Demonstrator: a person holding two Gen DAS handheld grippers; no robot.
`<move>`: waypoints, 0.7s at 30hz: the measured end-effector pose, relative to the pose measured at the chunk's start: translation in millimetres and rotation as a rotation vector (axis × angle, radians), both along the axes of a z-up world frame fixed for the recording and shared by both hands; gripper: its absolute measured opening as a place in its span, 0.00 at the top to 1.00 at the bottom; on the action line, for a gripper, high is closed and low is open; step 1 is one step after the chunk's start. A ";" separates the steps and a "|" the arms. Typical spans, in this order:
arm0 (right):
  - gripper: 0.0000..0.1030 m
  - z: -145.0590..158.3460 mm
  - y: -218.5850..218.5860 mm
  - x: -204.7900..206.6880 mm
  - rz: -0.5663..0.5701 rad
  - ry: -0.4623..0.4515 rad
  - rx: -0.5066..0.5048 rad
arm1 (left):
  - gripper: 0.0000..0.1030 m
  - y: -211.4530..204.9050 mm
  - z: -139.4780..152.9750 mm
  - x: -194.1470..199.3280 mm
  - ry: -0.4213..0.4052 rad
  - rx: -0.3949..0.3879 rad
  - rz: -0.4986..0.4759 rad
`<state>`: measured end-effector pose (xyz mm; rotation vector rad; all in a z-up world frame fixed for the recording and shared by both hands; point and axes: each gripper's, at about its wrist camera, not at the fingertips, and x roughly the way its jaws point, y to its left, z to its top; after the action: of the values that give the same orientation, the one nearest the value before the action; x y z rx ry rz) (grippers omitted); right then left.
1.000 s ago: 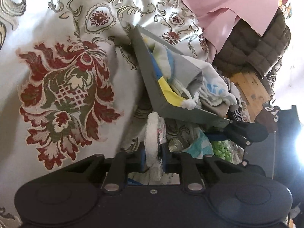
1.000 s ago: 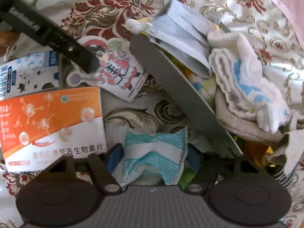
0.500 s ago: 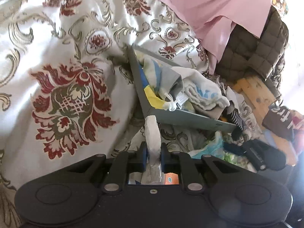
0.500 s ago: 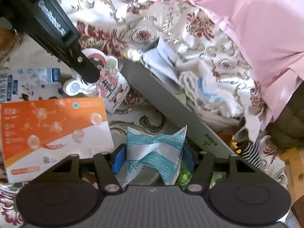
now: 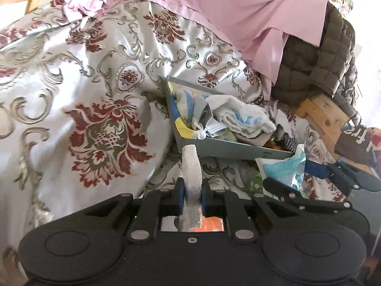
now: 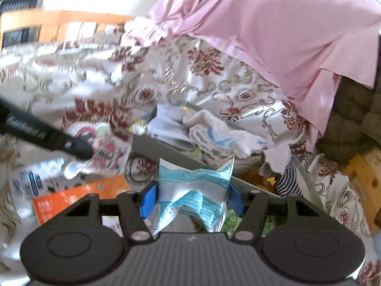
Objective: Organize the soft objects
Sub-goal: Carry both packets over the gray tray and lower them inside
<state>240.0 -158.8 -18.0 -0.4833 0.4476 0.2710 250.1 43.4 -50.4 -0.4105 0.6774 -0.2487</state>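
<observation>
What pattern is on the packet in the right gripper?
Teal and white bands on the packet; clearest in the right wrist view.

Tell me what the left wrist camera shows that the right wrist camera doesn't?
Only the left view shows the thin white pad pinched in the left gripper. Only the right view shows the orange box and the cartoon-figure cutout. Both show the grey tray of folded cloths, the pink sheet, and the teal-and-white packet held by the right gripper.
</observation>
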 end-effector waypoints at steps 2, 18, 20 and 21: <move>0.36 6.1 -3.7 -4.6 -0.009 -0.018 0.035 | 0.87 1.8 8.6 -8.6 -0.011 -0.023 0.014; 0.34 56.5 -104.7 73.5 -0.254 -0.190 0.441 | 0.86 -80.0 94.8 93.8 -0.198 -0.021 -0.050; 0.34 55.2 -120.9 89.1 -0.275 -0.168 0.484 | 0.86 -93.7 95.0 120.2 -0.192 -0.044 -0.070; 0.34 52.9 -127.9 96.1 -0.288 -0.155 0.494 | 0.86 -100.5 93.0 134.7 -0.174 -0.067 -0.082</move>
<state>336.1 -286.8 34.9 0.0455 0.2795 0.0586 384.8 -57.1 42.5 -0.4204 0.5162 -0.3808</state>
